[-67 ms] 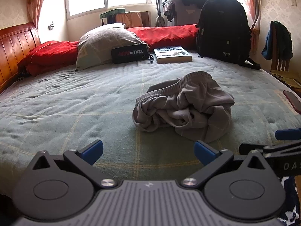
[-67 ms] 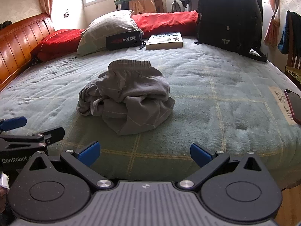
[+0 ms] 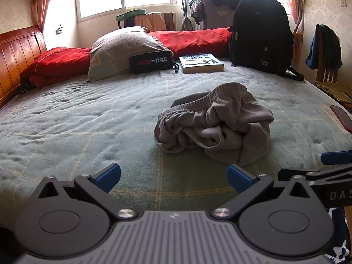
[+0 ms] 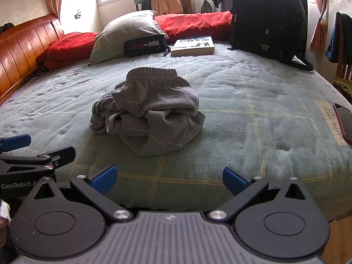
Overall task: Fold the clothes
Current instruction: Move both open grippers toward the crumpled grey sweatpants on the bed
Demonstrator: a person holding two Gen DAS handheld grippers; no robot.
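Shorts: a grey pair of shorts (image 3: 214, 123) is left crumpled in a heap near the middle of the bed, waistband turned to the far side; nothing is folded yet.
Left gripper: the left gripper (image 3: 173, 175) is held released, jaws spread wide with nothing between them, at the near edge and well short of the heap, probably so an approach can be chosen.
Right gripper: the right gripper (image 4: 168, 178) is likewise kept wide and empty, just beside the left one.
Surface: the bed (image 4: 253, 101) is covered by a green checked blanket, soft and dimpled.
Far side: a pillow (image 3: 123, 50), a book (image 3: 201, 62) and a black backpack (image 3: 261, 35) are set clear of the working area.
Right edge: a phone (image 4: 344, 122) is lying there.
Room: daylight is admitted by windows beyond the bed.
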